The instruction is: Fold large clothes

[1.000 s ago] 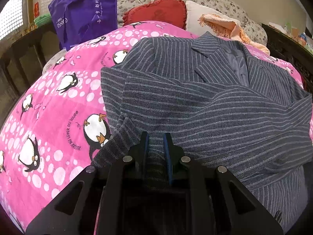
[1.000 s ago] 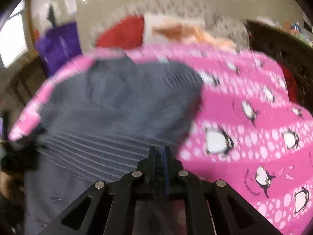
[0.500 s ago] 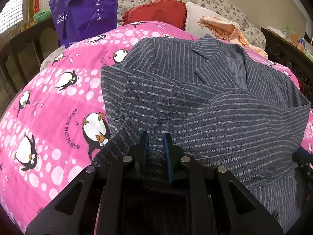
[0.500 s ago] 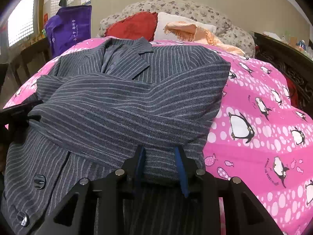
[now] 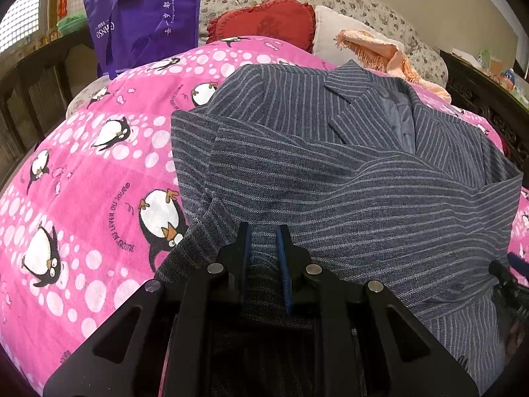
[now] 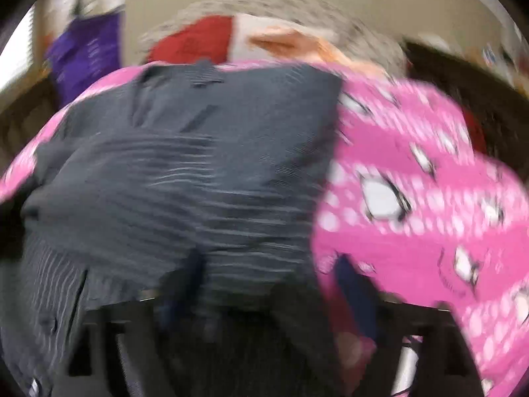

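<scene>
Pinching the near hem of the grey pinstriped jacket [image 5: 347,172], the left gripper [image 5: 263,235] is clamping down with narrow jaws. The right gripper [image 6: 271,264] is blurry, its jaws just opening wide around the fabric. The jacket is lying folded, sleeves crossed, on the pink penguin bedspread [image 5: 82,182], lapels toward the pillows [image 5: 274,21].

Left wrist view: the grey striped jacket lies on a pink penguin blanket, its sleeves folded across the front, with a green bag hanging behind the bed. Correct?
Not quite. The bag is purple, not green, as the left wrist view shows. The jacket does lie on the pink penguin blanket, sleeves folded across its front.
</scene>
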Action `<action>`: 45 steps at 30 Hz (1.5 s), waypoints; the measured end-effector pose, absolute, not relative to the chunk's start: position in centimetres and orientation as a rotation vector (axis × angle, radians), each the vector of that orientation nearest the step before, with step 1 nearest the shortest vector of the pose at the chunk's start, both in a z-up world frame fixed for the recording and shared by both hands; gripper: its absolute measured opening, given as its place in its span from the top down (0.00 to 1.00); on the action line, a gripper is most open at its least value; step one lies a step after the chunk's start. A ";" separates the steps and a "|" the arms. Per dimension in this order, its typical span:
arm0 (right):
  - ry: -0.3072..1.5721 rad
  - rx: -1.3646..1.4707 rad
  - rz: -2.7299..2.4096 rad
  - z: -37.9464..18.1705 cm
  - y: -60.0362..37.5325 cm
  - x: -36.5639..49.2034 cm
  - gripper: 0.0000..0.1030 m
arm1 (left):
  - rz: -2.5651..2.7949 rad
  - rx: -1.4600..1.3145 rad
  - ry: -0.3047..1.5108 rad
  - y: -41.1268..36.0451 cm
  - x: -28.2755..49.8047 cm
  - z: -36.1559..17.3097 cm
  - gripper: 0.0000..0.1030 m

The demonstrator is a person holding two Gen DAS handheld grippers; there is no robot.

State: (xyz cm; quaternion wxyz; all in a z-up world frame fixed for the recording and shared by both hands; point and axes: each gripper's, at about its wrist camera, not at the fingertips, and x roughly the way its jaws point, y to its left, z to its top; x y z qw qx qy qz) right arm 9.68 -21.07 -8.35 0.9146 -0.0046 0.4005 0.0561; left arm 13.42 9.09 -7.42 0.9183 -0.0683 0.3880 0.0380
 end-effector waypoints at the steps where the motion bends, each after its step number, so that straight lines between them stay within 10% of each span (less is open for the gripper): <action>1: 0.847 0.065 0.149 -8.7 -22.0 10.1 0.15 | 0.078 -0.140 0.798 9.1 13.4 -7.4 0.85; 24: 0.864 0.165 0.313 -2.0 -29.3 2.2 0.16 | -0.018 -0.139 0.882 11.7 10.1 -2.7 0.84; 28: 0.907 0.122 0.467 -2.9 -30.2 -4.5 0.18 | -0.014 -0.031 0.856 12.9 2.9 -0.5 0.27; 45: 0.962 0.286 0.682 -9.7 -29.9 -13.0 0.38 | -0.273 -0.019 1.002 10.7 -9.6 -7.3 0.25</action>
